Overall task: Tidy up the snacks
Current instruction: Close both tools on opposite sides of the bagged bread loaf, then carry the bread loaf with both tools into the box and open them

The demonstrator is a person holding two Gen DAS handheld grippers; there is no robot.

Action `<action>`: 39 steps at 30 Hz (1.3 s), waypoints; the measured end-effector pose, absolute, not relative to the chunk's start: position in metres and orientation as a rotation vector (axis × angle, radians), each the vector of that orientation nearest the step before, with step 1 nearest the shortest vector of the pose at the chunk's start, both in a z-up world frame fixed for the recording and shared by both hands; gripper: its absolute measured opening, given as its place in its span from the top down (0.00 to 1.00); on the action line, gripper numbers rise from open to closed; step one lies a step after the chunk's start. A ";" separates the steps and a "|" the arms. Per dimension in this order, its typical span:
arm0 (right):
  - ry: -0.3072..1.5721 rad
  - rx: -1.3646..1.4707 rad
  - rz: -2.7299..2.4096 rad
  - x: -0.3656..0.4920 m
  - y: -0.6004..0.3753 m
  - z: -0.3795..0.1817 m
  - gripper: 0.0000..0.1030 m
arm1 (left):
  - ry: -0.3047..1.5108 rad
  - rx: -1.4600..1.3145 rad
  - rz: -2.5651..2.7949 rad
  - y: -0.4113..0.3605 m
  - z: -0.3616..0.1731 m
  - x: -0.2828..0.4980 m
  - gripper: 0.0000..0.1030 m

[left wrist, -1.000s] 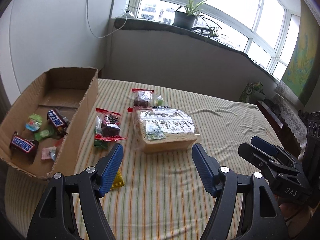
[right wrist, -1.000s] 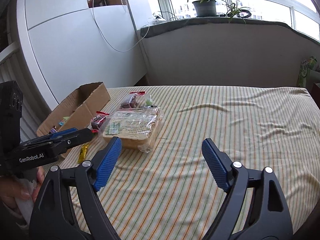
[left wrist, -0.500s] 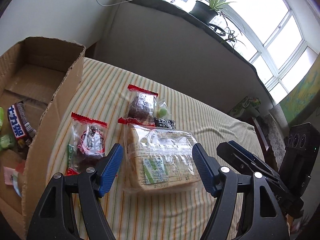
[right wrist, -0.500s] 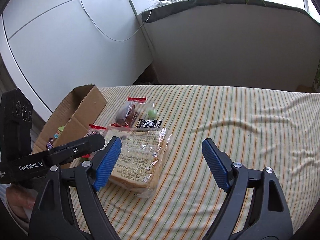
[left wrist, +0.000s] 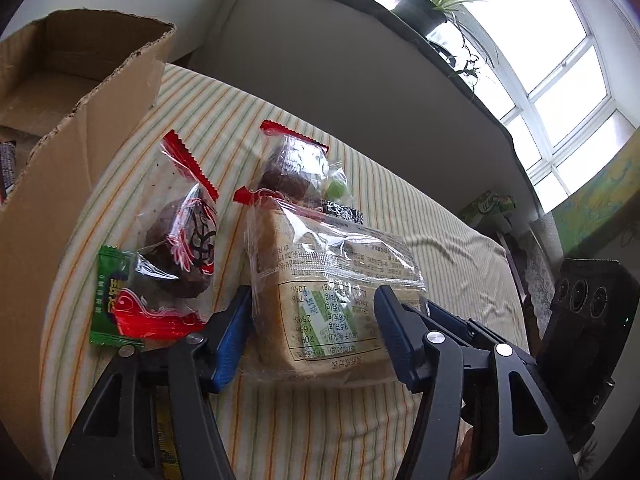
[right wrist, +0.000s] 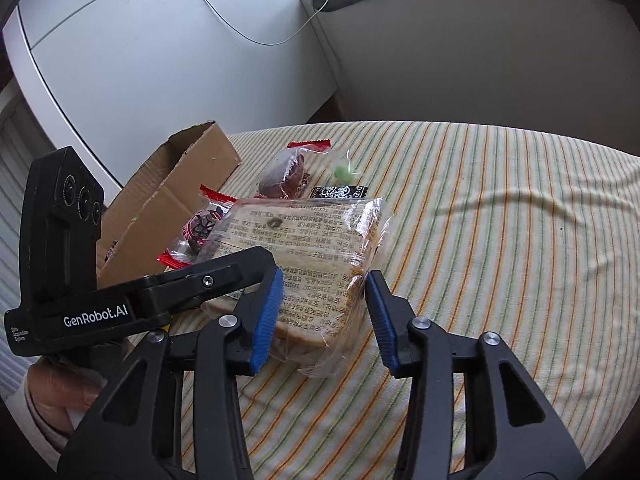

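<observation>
A clear-wrapped bread loaf (left wrist: 332, 280) lies on the striped cloth; it also shows in the right wrist view (right wrist: 304, 256). My left gripper (left wrist: 312, 332) straddles its near end, jaws narrowed, pads at the loaf's sides. My right gripper (right wrist: 324, 312) straddles its right corner, jaws close to the wrap. Whether either pinches it I cannot tell. Two red-edged cake packets (left wrist: 188, 240) (left wrist: 292, 168) and a green candy wrapper (left wrist: 110, 292) lie beside the loaf. The cardboard box (left wrist: 80, 128) stands at left.
A black sachet (right wrist: 340, 191) and a small green candy (right wrist: 343, 170) lie behind the loaf. A yellow packet (left wrist: 166, 444) lies under my left gripper. A white cabinet (right wrist: 160, 60) and grey wall stand behind the bed; striped cloth (right wrist: 500, 220) extends right.
Both grippers moved forward and down onto the loaf and their jaws narrowed around it. The loaf stays on the cloth.
</observation>
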State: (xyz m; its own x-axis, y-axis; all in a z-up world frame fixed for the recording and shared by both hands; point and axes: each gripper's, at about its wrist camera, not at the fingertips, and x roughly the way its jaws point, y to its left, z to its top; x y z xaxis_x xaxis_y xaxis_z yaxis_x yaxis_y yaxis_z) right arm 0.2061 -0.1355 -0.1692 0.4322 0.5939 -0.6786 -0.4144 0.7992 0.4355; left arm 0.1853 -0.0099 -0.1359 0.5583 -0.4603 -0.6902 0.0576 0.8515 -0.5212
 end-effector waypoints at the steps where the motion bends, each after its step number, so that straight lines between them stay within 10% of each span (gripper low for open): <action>1: 0.931 0.217 0.632 0.206 -0.136 -0.169 0.57 | 0.934 -0.474 -0.320 -0.010 -0.135 0.185 0.42; 39: 0.616 0.190 0.520 0.062 -0.164 -0.028 0.57 | 0.655 -0.403 -0.468 -0.034 -0.011 0.071 0.45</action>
